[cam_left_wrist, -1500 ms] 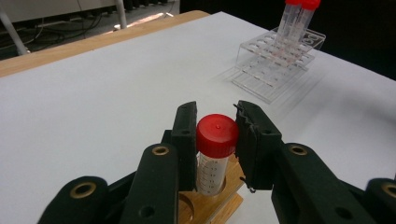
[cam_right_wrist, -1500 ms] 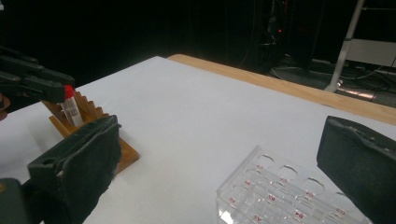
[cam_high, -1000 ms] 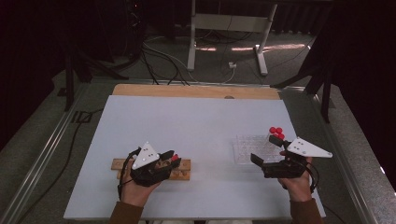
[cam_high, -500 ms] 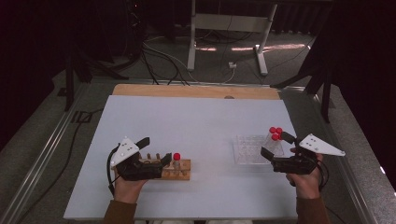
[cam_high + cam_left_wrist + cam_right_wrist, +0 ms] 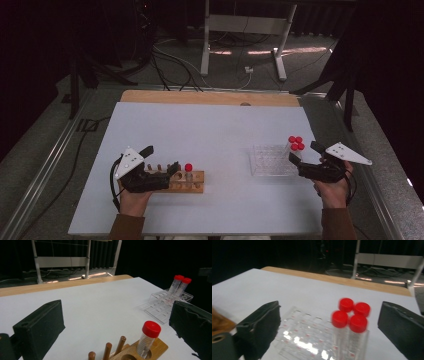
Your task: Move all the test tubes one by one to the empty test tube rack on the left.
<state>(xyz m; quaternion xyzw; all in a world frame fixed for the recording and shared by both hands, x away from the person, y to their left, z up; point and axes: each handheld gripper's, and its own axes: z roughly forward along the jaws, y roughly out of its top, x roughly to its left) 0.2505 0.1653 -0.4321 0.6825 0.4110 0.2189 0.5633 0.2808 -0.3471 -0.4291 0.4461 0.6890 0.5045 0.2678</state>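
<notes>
One tube (image 5: 188, 171) with a red cap stands in the wood rack (image 5: 192, 181), near and left on the bench (image 5: 210, 130). The left claw (image 5: 173, 169) is wide open beside it. The right claw (image 5: 300, 164) is wide open by four tubes (image 5: 295, 143) in the clear rack (image 5: 270, 160). I think the right claw must close on one tube next.

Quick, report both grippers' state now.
Left gripper: open, holding nothing, jaws either side of the red-capped tube in the wooden rack.
Right gripper: open, empty, facing four capped tubes.
</notes>
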